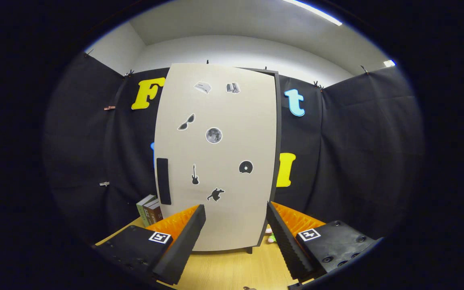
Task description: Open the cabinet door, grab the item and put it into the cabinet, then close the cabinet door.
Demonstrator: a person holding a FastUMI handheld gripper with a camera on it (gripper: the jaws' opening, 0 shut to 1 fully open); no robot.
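Cabinet door [216, 157] stands shut at frame centre on the table [232, 270], dark handle [163, 181] at its lower left. Tool [236, 219] spread, holding nothing. Recommend hooking one finger behind the handle, then pulling along the hinge arc.

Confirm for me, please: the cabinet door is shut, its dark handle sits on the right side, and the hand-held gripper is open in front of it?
Not quite. The gripper view shows the dark handle on the left side of the cabinet door, not the right. The rest holds: the door is shut and the hand-held gripper is open in front of it.
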